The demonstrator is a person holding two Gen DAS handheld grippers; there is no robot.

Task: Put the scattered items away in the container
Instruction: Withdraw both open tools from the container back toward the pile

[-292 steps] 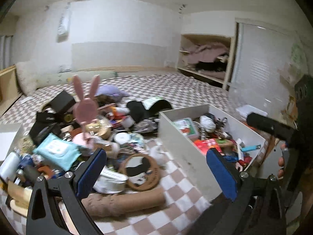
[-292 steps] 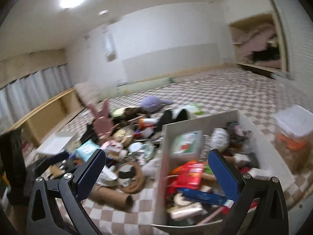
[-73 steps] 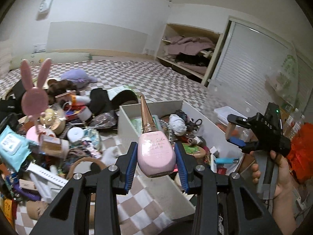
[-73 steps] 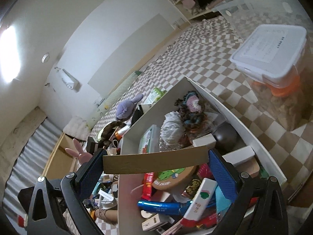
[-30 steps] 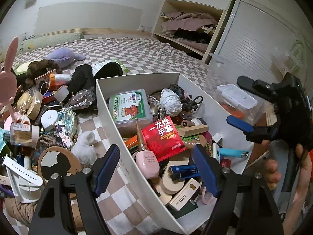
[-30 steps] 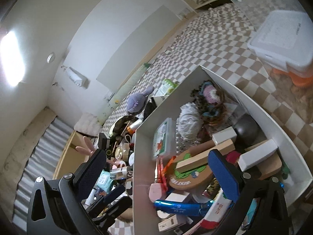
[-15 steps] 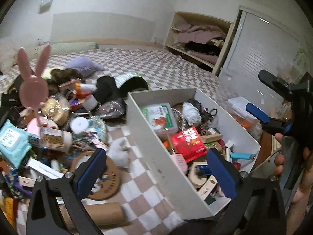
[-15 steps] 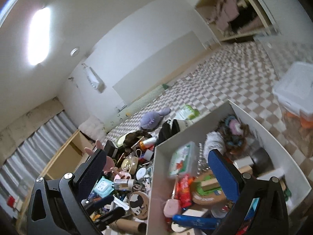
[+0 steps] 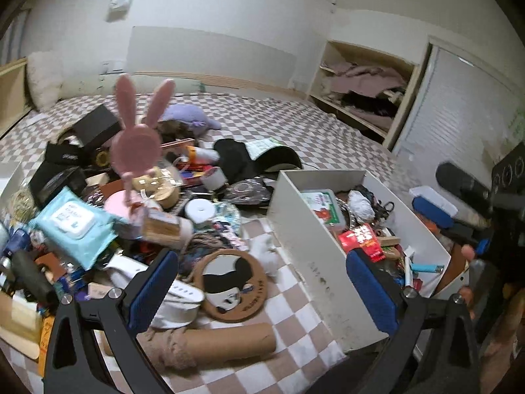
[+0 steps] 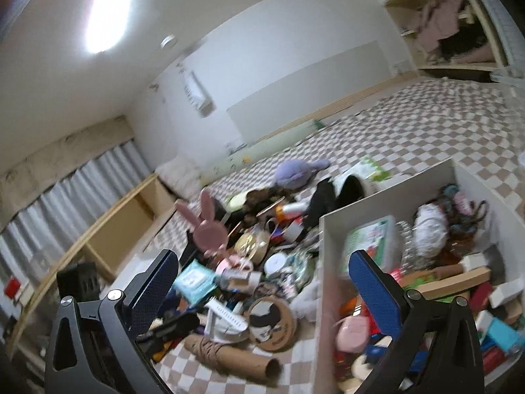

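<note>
A white box [image 9: 305, 239] full of small items stands at the right of a checkered bed; it also shows in the right wrist view [image 10: 325, 262]. A heap of scattered items lies left of it: a pink bunny-ear mirror [image 9: 134, 141], a blue wipes pack [image 9: 73, 221], a round cork coaster [image 9: 229, 284] and a cardboard tube [image 9: 223, 344]. My left gripper [image 9: 262, 290] is open and empty above the coaster. My right gripper [image 10: 264, 290] is open and empty over the box's left wall. A pink bottle [image 10: 351, 328] lies in the box.
A purple plush [image 9: 188, 120] and a black cap [image 9: 262, 159] lie behind the heap. A clear lidded tub [image 9: 433, 202] sits right of the box. An open closet [image 9: 361, 98] stands far right. Low wooden shelves [image 10: 115, 233] line the left.
Both grippers have pulled back and swung left from over the box toward the heap. Earlier the left gripper let go of the pink bottle into the box; the right dropped a wooden strip there.
</note>
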